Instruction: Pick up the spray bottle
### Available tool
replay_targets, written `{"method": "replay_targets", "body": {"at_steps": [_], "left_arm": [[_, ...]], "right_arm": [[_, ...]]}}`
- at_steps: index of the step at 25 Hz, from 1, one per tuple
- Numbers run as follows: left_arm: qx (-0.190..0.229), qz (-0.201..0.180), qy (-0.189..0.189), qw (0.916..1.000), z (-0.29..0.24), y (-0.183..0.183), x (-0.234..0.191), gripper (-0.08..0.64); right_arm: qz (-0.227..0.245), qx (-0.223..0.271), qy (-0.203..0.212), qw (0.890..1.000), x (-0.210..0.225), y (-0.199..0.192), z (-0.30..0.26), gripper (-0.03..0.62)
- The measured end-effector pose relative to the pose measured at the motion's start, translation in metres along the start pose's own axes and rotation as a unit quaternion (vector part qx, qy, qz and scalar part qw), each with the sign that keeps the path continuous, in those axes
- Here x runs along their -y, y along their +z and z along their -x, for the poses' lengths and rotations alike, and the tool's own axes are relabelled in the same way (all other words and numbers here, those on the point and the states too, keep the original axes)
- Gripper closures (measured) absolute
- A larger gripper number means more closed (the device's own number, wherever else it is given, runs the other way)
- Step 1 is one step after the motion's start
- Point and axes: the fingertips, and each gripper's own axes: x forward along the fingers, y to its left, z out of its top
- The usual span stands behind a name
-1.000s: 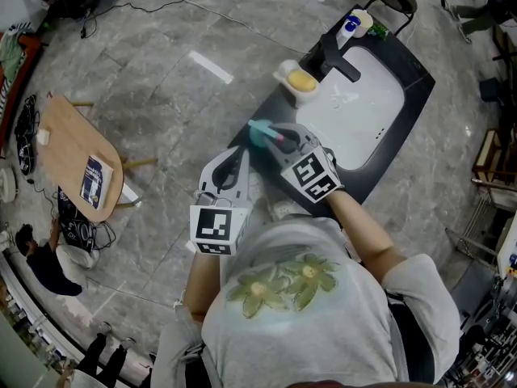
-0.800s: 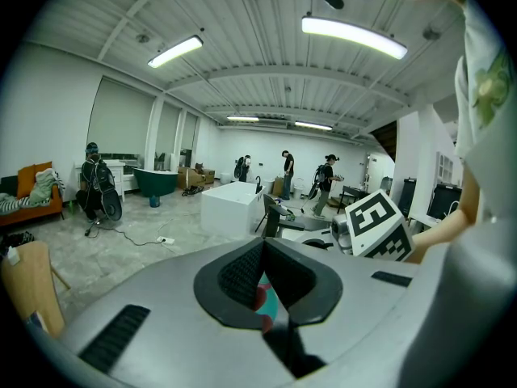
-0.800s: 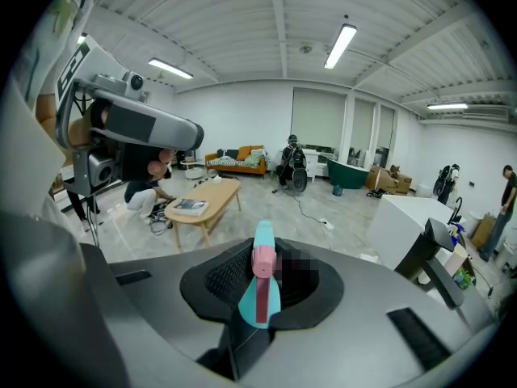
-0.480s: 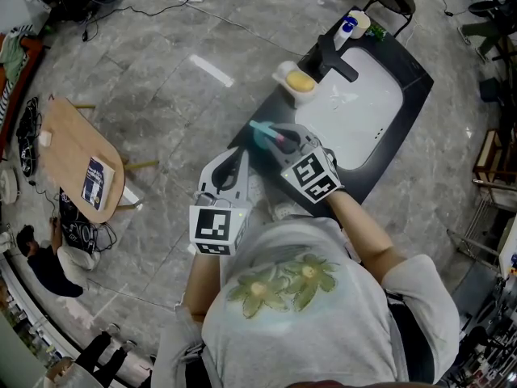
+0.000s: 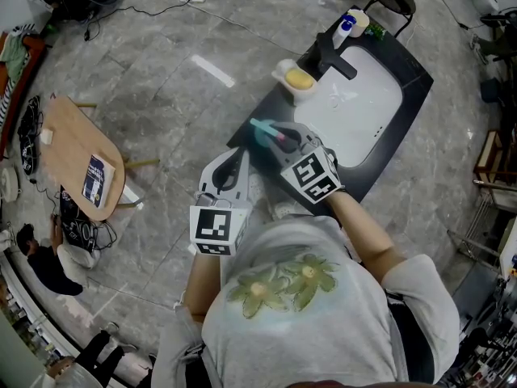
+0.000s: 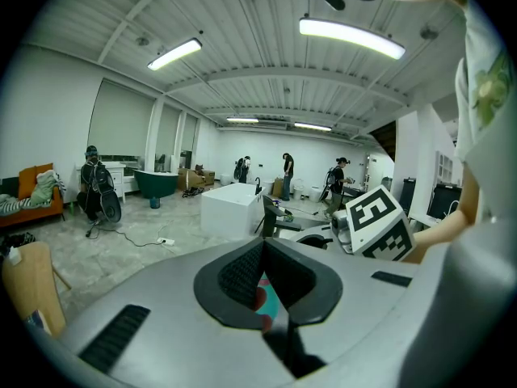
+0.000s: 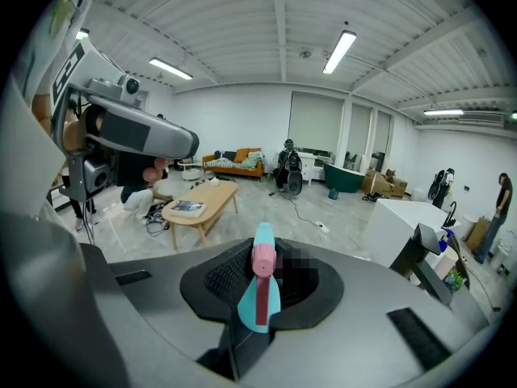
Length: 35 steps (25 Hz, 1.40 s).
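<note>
The spray bottle point(image 5: 262, 132) is teal with a pink nozzle and trigger. My right gripper point(image 5: 280, 139) is shut on it and holds it in the air over the near left end of the black counter point(image 5: 410, 95). In the right gripper view the spray bottle point(image 7: 260, 291) stands upright between the pads, its nozzle facing the camera, with the right gripper point(image 7: 262, 275) closed round it. My left gripper point(image 5: 234, 160) hangs just left of the right one with its fingertips together and nothing in them. In the left gripper view the left gripper point(image 6: 262, 250) shows a sliver of the teal bottle beyond its jaws.
A white sink basin point(image 5: 363, 111) sits in the counter, with a black faucet point(image 5: 335, 59), a dish with a yellow sponge point(image 5: 299, 78) and a blue-capped bottle point(image 5: 349, 24) at its far end. A wooden table point(image 5: 69, 156) with a book stands left on the grey floor.
</note>
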Motion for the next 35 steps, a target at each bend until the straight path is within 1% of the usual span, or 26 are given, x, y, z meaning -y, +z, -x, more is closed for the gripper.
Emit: {"method": "replay_targets", "body": {"at_steps": [8, 18, 25, 35], "left_arm": [[-0.002, -0.001, 0.004, 1.0, 0.009, -0.004, 0.005, 0.552], [0.005, 0.001, 0.003, 1.0, 0.018, -0.003, 0.02, 0.552], [0.007, 0.0, 0.005, 1.0, 0.024, -0.007, 0.03, 0.551], [0.013, -0.004, 0.004, 0.9999, 0.029, -0.006, 0.046, 0.552]], "right_arm": [[-0.005, 0.009, -0.003, 1.0, -0.001, 0.007, 0.009, 0.52], [-0.004, 0.024, -0.002, 1.0, -0.006, 0.016, 0.027, 0.52], [-0.013, 0.038, 0.008, 0.999, -0.015, 0.028, 0.045, 0.52], [-0.016, 0.059, 0.012, 0.998, -0.018, 0.042, 0.071, 0.52]]}}
